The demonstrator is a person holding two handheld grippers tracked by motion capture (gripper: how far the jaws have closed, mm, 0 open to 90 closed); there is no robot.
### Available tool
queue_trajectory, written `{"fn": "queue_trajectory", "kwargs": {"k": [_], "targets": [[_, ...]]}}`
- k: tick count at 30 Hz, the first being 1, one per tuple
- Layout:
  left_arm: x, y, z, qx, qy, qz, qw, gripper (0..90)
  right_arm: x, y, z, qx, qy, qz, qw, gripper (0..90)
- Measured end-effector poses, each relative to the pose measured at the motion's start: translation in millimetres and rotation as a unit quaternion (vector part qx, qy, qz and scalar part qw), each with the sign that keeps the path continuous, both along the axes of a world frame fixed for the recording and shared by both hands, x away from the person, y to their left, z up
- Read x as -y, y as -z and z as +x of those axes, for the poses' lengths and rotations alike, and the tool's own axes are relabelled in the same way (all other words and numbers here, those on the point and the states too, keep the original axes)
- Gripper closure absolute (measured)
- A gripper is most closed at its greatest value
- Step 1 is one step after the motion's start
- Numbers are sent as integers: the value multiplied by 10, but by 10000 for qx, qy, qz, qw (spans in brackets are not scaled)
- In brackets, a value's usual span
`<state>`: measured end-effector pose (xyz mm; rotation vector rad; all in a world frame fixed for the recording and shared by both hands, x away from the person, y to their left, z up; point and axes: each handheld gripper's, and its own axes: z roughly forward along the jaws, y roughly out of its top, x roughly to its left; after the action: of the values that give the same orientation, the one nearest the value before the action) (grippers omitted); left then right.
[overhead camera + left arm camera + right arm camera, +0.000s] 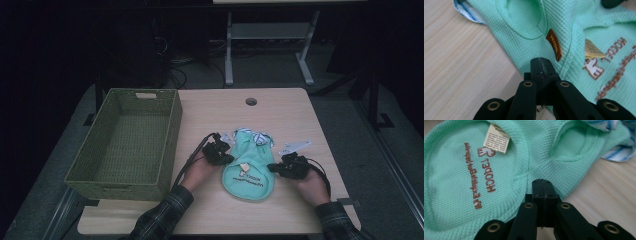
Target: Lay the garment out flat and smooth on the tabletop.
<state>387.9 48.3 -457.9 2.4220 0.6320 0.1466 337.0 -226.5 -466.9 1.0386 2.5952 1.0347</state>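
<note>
A small mint-green garment (250, 172) with brown lettering lies flat on the wooden table (280, 110), its blue-and-white striped collar (259, 136) at the far end. My left gripper (230, 159) is at its left edge and my right gripper (271, 167) at its right edge. In the left gripper view the jaws (541, 62) are shut, their tip over the garment's (529, 22) hem, just short of a brown label (554, 45). In the right gripper view the shut jaws (545, 183) lie over the opposite hem of the garment (456, 195). A paper tag (496, 138) rests on the lettering. Whether fabric is pinched I cannot tell.
An empty green woven basket (172, 145) stands on the table's left side, close to the left hand. A cable hole (251, 101) is at the table's far edge. Beyond the table, a white desk frame (270, 35) stands on a dark floor.
</note>
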Motion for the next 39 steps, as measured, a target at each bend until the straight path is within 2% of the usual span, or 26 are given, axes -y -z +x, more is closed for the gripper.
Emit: {"fn": "queue_trajectory", "kwargs": {"k": [3, 8, 16, 22, 28, 35, 39], "targets": [[-20, -4, -9, 37, -25, 49, 10000, 896, 53, -10, -4, 28, 64, -100, 9999, 900], [-46, -6, -61, 66, -98, 78, 9999, 897, 158, -10, -8, 22, 185, -91, 9998, 900], [-54, -16, -269, -39, 87, 82, 9999, 897, 242, -10, -42, 5, 206, -84, 9998, 900], [-84, -23, -406, -47, 201, 128, 9997, 897, 266, -7, -115, -35, 125, -44, 9999, 900], [-127, -29, -501, -83, 222, 137, 9996, 897, 215, -2, -229, -9, -88, -8, 10000, 900], [-197, -43, -568, -154, 244, 191, 9994, 897, 122, -5, -283, -89, -277, 41, 9996, 900], [-221, -47, -571, -179, 247, 203, 9993, 897, 76, -10, -299, -59, -360, -10, 9993, 899]]}}
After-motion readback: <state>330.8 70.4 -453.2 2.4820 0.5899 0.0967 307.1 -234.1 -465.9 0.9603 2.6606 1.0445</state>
